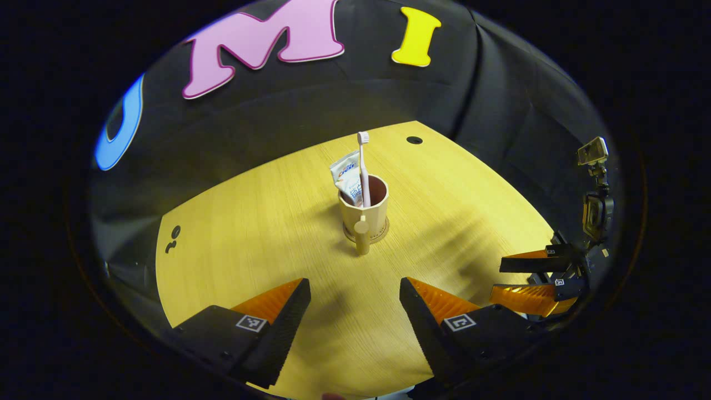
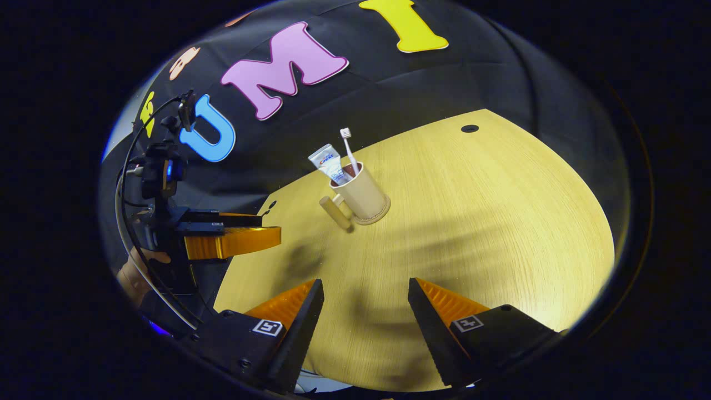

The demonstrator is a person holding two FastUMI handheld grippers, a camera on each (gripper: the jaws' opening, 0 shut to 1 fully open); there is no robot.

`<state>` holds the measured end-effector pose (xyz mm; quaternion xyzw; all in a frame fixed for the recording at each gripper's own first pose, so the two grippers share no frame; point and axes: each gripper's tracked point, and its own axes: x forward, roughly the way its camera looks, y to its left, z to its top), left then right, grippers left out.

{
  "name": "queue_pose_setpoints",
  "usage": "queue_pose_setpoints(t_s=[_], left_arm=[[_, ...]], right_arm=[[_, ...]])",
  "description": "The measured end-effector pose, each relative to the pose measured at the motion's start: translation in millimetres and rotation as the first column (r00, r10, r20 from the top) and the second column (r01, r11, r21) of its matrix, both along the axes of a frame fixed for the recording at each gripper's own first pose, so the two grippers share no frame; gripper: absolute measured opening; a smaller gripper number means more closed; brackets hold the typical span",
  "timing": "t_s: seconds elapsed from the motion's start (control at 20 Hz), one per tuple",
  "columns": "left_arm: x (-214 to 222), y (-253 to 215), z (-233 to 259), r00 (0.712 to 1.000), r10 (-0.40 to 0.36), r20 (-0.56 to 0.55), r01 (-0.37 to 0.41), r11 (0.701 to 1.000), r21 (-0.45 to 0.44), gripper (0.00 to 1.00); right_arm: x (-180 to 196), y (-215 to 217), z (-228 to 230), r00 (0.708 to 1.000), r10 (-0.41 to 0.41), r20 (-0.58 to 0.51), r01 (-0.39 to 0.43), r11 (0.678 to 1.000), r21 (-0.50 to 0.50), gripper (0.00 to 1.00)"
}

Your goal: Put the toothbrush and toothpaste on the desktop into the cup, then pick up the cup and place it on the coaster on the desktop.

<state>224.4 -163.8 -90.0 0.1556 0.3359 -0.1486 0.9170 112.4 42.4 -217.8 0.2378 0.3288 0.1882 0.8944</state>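
Both tools, the left tool (image 1: 354,303) and the right tool (image 2: 365,303), are released and hold nothing. You have the cup (image 1: 364,208) with toothbrush (image 1: 364,166) and toothpaste (image 1: 345,175) resting on the coaster (image 1: 382,230), mid-counter (image 1: 250,233); withdraw gently, touching nothing.

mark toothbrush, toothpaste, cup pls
toothbrush (image 1: 364,172), left gripper view, mid handle
toothpaste (image 1: 345,169), left gripper view, tube face
cup (image 1: 364,214), left gripper view, front wall

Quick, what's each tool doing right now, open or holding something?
Left tool: open, holding nothing, back from the cup.
Right tool: open, holding nothing.
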Motion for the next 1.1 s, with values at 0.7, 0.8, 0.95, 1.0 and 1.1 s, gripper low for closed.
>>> queue_pose_setpoints(t_s=[0.7,0.8,0.95,1.0,1.1], left_arm=[[-94,31,26,0.983,0.102,0.151,-0.073,0.979,-0.190,0.98],[-105,36,22,0.981,0.120,0.151,-0.089,0.977,-0.194,0.98],[-115,35,11,0.981,0.134,0.140,-0.104,0.974,-0.203,0.98],[-121,35,10,0.981,0.139,0.138,-0.109,0.972,-0.209,0.98],[-130,35,9,0.979,0.151,0.135,-0.118,0.967,-0.226,0.98]], right_arm=[[-31,25,54,0.993,0.092,0.080,-0.086,0.993,-0.079,0.96],[-37,28,59,0.991,0.105,0.088,-0.097,0.992,-0.081,0.96],[-42,33,66,0.988,0.121,0.099,-0.113,0.990,-0.082,0.96],[-43,35,68,0.987,0.123,0.102,-0.115,0.990,-0.081,0.96],[-44,38,71,0.986,0.129,0.109,-0.121,0.989,-0.082,0.96]])
